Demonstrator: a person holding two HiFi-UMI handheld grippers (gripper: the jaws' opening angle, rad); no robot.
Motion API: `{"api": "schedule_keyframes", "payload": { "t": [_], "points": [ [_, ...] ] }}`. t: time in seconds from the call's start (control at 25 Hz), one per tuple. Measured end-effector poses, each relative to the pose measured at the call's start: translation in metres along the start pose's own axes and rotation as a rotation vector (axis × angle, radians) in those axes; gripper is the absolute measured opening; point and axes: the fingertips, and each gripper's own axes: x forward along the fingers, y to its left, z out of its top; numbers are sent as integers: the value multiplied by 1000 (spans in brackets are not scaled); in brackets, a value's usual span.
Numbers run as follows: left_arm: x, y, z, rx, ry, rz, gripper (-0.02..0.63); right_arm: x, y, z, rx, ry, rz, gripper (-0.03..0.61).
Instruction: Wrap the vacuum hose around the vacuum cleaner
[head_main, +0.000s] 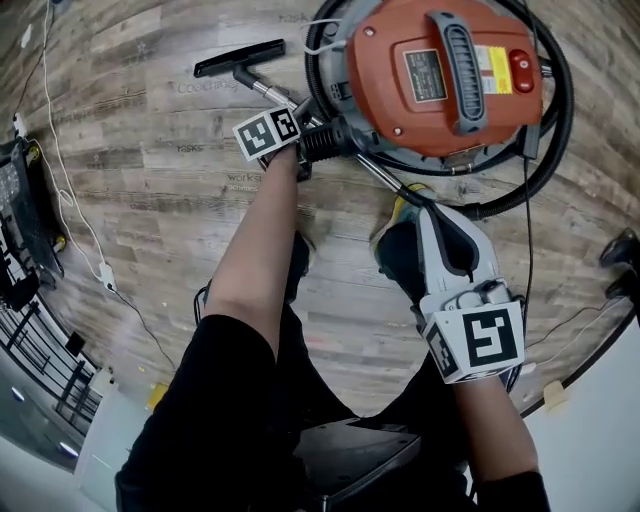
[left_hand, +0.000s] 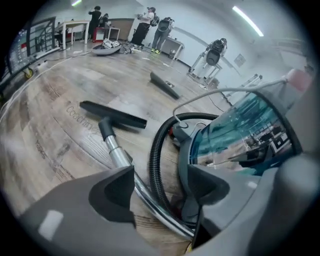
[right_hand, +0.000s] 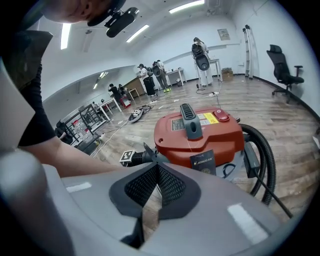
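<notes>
The orange vacuum cleaner (head_main: 440, 75) (right_hand: 200, 132) stands on the wood floor, with its black hose (head_main: 555, 130) (right_hand: 262, 145) (left_hand: 157, 160) looped round its base. A chrome wand (head_main: 268, 90) (left_hand: 117, 152) runs from the hose cuff to a black floor nozzle (head_main: 240, 58) (left_hand: 112, 114) that lies flat. My left gripper (head_main: 290, 115) (left_hand: 160, 187) is down at the wand beside the vacuum, jaws apart, with the wand and hose passing between and below them. My right gripper (head_main: 428, 212) (right_hand: 150, 192) hovers nearer me, shut on nothing, pointing at the vacuum.
A white cable (head_main: 60, 170) trails over the floor on the left beside a black rack (head_main: 20, 230). A thin black power cord (head_main: 528, 250) runs off the vacuum's right side. People and tables (left_hand: 150, 22) stand far back; an office chair (right_hand: 282, 62) is at the right.
</notes>
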Motion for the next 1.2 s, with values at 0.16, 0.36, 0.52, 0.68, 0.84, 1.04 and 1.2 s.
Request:
{"api": "schedule_keyframes", "payload": {
  "t": [0.16,0.36,0.52,0.68,0.84,1.04,1.2],
  "points": [
    [-71,-16,25,13,-41,30,331,-41,12,34,12,-2,6,23],
    [-200,-53,44,-3,-79,66,305,-101,35,94,-44,-2,15,23],
    [-306,-102,74,32,-180,57,158,-129,51,142,-134,-5,42,23],
    [-397,-174,91,143,-255,11,86,-158,71,191,-196,-30,55,23],
    [-461,-240,88,191,-260,-24,5,-184,86,218,-171,-23,55,23],
    [-523,-317,78,250,-290,-33,3,-220,101,220,-154,18,76,21],
    [-547,-355,70,310,-304,-35,3,-229,103,209,-176,70,78,21]
  ]
}}
